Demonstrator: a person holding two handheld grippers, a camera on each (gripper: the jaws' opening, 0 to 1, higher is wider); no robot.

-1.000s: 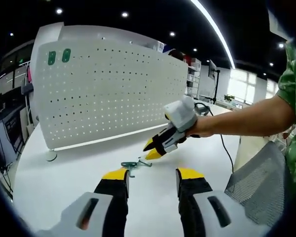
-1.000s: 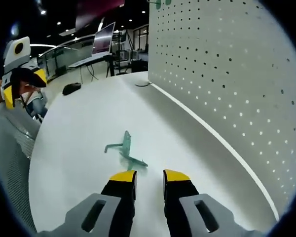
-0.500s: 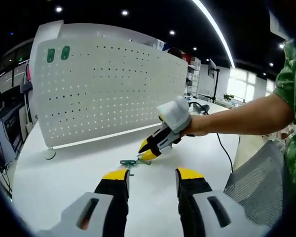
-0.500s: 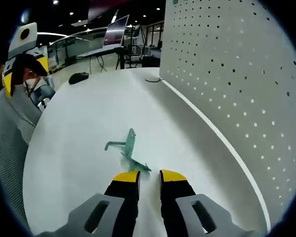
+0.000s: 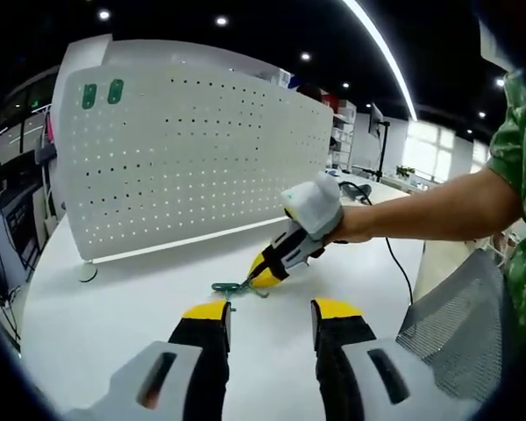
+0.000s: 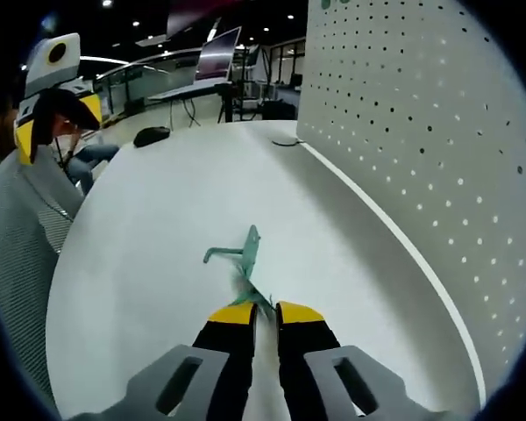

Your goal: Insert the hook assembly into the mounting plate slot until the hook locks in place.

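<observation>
While the left tool (image 5: 270, 310) hangs open, the right tool (image 6: 266, 313) pinches the green hook assembly (image 6: 244, 260) — flat on the table (image 6: 158, 219).

Nothing readable anywhere, honestly. Two green tags (image 5: 102, 93) near the top corner of the white pegboard (image 5: 202, 158), but too small and blurry to make out any lettering. No brand or number visible on either gripper. Monitor (image 6: 216, 54) past the far edge of the surface (image 6: 158, 219) too dim and tilted to read anything off.
</observation>
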